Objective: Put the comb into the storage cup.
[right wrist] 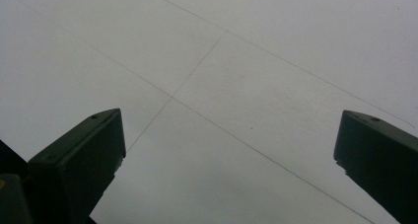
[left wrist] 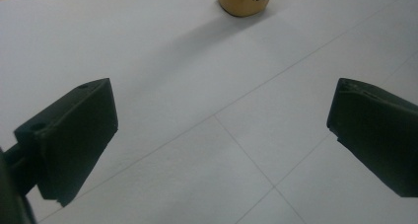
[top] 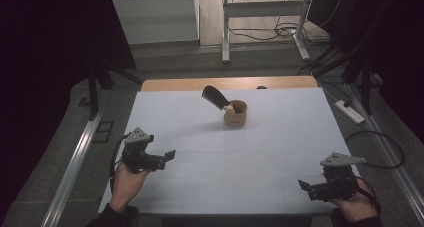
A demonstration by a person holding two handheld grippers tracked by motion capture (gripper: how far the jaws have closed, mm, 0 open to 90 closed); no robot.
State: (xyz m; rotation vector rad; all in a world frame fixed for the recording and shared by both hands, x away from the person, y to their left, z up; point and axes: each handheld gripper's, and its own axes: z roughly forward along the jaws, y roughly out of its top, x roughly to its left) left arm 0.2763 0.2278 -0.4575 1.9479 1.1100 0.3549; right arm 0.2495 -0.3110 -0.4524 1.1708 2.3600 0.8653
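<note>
Both my grippers, left (top: 170, 154) and right (top: 303, 184), jaws wide, empty. Risk: clumsy approach topples tan wooden cup (top: 235, 113) holding leaning black spatula (top: 214, 96).

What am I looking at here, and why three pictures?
No robot: a person holds a hand-worked claw in each hand. The high view looks down on a white table, with the left claw and right claw near its front edge. The other two pictures come from cameras riding on each claw, looking out between its black jaws: left claw, right claw. Both stand open and hold nothing. On the table sits a tan cup with a dark tool leaning out of it and something small and pale inside.
</note>
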